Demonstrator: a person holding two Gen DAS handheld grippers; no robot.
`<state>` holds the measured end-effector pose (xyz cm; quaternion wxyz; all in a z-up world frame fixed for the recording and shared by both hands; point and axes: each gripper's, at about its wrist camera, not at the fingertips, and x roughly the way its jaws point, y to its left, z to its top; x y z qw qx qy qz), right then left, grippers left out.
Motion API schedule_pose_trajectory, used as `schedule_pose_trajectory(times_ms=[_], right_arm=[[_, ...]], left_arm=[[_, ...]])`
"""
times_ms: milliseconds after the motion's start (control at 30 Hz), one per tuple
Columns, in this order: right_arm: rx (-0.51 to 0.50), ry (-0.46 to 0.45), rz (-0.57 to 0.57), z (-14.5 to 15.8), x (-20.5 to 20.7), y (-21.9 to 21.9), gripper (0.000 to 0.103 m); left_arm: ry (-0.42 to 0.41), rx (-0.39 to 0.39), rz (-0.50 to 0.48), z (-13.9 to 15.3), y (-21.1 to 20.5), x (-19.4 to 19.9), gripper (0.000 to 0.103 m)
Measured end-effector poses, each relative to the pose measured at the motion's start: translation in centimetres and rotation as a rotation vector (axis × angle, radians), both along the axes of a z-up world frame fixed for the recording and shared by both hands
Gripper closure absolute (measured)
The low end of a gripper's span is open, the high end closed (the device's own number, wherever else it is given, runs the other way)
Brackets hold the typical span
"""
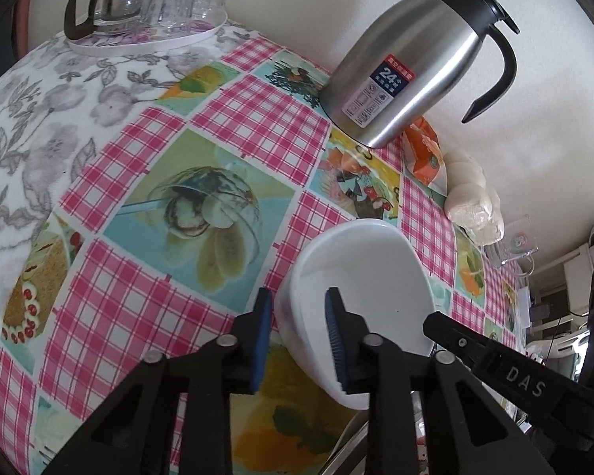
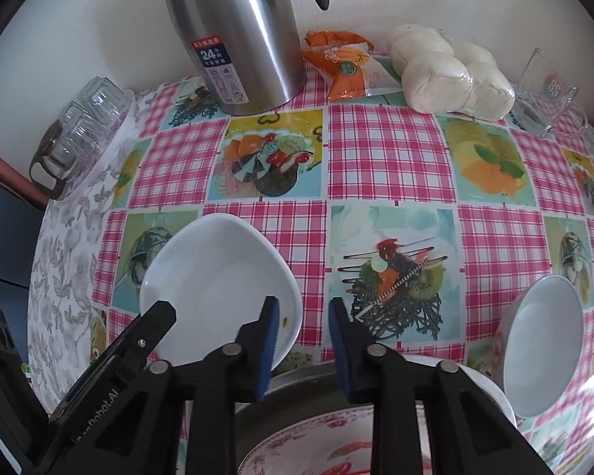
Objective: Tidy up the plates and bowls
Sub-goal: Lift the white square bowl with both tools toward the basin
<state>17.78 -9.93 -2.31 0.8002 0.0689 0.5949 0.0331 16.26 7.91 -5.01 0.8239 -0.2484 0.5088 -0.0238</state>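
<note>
The left gripper [image 1: 297,336] is straddling the near rim of a white rounded-triangular ceramic dish [image 1: 360,277]: one blue pad is sitting over the inside of the dish, the other outside its left wall, with the jaws apart and a visible gap to the rim. The dish is resting on the surface [image 1: 138,198], covered in a pink-checked cloth with fruit pictures, left of centre and near the front edge. The right gripper [image 2: 303,340] is hovering with its jaws apart around nothing, just right of that dish [image 2: 217,277]. Below it, at the near edge, a floral-patterned round plate [image 2: 297,447] is lying inside a grey metal basin [image 2: 297,388]. A white oval ceramic bowl [image 2: 542,344] is sitting at the near right. Along the far side, a stainless steel jug with a black handle [image 2: 237,31] is standing beside an orange snack packet [image 2: 340,67] and a bag of white buns [image 2: 451,71].
</note>
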Motion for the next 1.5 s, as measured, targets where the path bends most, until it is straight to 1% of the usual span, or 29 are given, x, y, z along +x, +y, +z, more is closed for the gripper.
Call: schedule_pose_trajectory(times_ms=[167, 300, 500, 667, 933, 1067, 1267, 1400, 1500], right_arm=[[-0.012, 0.017, 0.024, -0.5, 0.6, 0.7, 0.089], [-0.043, 0.041, 0.046, -1.4, 1.2, 1.4, 0.093], [-0.075, 0.084, 0.069, -2.5, 1.7, 2.0, 0.094], [-0.086, 0.099, 0.082, -2.6, 2.1, 2.3, 0.094], [-0.097, 0.091, 0.096, -2.8, 2.4, 2.5, 0.093], [-0.091, 0.083, 0.1, -2.8, 2.4, 2.5, 0.093], [-0.051, 0.067, 0.106, -2.3, 1.9, 2.3, 0.094], [-0.037, 0.052, 0.103, -1.8, 1.3, 2.0, 0.094], [-0.027, 0.027, 0.098, -0.7, 0.9, 1.5, 0.094]], left_arm=[[0.006, 0.023, -0.007, -0.6, -0.3, 0.4, 0.082], [0.02, 0.028, -0.009, -1.2, -0.2, 0.8, 0.086], [0.02, 0.048, -0.017, -1.4, -0.3, 1.2, 0.086], [0.023, 0.07, -0.025, -1.7, -0.5, 1.5, 0.085], [0.023, 0.092, -0.033, -1.9, -0.8, 1.5, 0.083], [0.024, 0.079, -0.031, -2.0, -0.7, 1.5, 0.084], [0.02, 0.058, -0.022, -1.9, -0.1, 1.2, 0.085], [0.007, 0.071, -0.033, -1.2, -0.5, 0.9, 0.085], [-0.014, 0.071, -0.038, -0.3, -0.8, 0.5, 0.085]])
